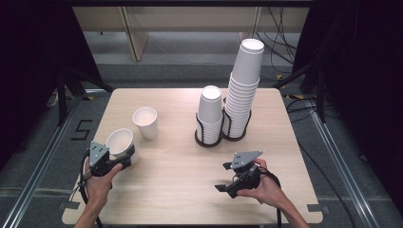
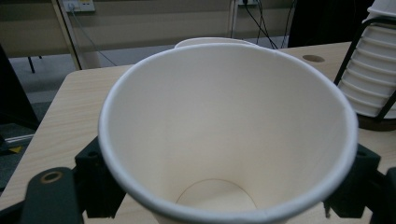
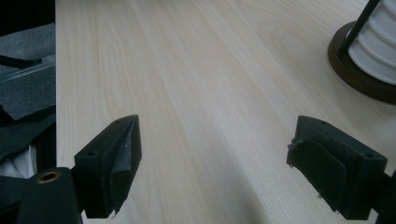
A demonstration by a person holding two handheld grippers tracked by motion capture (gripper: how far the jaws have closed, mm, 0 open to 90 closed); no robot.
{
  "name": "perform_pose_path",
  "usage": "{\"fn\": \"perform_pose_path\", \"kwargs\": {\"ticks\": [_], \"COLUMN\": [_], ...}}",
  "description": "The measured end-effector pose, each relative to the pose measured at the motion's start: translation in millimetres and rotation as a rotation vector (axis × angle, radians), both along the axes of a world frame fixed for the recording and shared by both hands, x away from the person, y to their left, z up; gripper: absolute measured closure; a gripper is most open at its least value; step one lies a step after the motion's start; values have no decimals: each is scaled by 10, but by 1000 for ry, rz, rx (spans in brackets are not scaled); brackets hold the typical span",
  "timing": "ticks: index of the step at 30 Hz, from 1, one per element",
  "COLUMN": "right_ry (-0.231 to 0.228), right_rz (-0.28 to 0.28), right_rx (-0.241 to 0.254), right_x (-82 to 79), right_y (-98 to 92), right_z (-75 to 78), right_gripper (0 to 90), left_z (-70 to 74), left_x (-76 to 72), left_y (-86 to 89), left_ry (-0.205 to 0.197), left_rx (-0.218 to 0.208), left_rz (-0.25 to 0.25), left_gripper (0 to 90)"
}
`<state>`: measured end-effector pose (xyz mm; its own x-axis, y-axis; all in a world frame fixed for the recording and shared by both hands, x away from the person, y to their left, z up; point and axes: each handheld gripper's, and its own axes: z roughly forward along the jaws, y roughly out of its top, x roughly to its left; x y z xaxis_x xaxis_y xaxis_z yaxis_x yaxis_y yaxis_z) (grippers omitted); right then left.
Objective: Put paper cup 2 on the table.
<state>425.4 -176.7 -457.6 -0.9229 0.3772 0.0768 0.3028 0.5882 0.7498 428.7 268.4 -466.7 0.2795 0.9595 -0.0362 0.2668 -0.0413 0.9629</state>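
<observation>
One paper cup sits pinched between the jaws of my left gripper, tipped so its open mouth faces up and toward me, hanging over the near left corner of the table, well to the left of the two-slot cup holder and nearer to me than it. I judge this cup very light and thin-walled — stiff enough at the rolled rim, soft everywhere below it, so a hard squeeze would buckle it. In the left gripper view the black jaws press against the wall on either side just under the rim, and that seems to me the right place: the rim ring resists crushing and keeps the smooth paper from sliding out. It looks plain white inside and out, tapered, with a round flat bottom visible deep inside and no print or liquid that I can make out. A second single cup stands upright on the table, left of the holder and just beyond the held one. The holder carries a short stack in its left slot and a tall stack in its right. My right gripper waits spread and empty — low over bare wood, nearer to me than the holder.
</observation>
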Motion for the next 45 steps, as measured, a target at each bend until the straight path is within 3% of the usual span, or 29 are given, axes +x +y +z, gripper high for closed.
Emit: {"fn": "perform_pose_path", "kwargs": {"ticks": [9,12,13,17,18,20,23,24,36,41,45], "right_ry": [1,-21,-1,6,-11,5,-9,7,-1,5,5], "right_rz": [-13,-4,-17,-22,-17,-21,-17,-25,-26,-26,-20], "right_rx": [0,0,-2,-5,-7,-7,-7,-3,-6,-6,-2], "right_x": [-1,8,-6,-9,-1,-8,-8,-18,-22,-23,-25], "right_y": [-41,-55,-59,-78,-85,-92,-110,-112,-133,-138,-138], "right_z": [6,3,2,-8,-11,-11,-7,-7,-24,-21,-23], "right_gripper": [171,171,171,171,171,171,171,171,171,172,174], "left_z": [6,-16,-18,8,12,16,17,17,-111,-130,-182], "left_x": [111,183,219,325,349,412,495,518,776,844,889], "left_y": [68,89,99,136,141,155,174,179,195,181,180], "left_ry": [14,22,19,17,16,19,25,25,38,32,52], "left_rx": [2,15,14,9,4,5,-5,-3,84,67,51], "left_rz": [33,50,58,81,86,96,109,111,114,112,121], "left_gripper": [173,173,173,173,173,173,172,172,169,165,162]}}
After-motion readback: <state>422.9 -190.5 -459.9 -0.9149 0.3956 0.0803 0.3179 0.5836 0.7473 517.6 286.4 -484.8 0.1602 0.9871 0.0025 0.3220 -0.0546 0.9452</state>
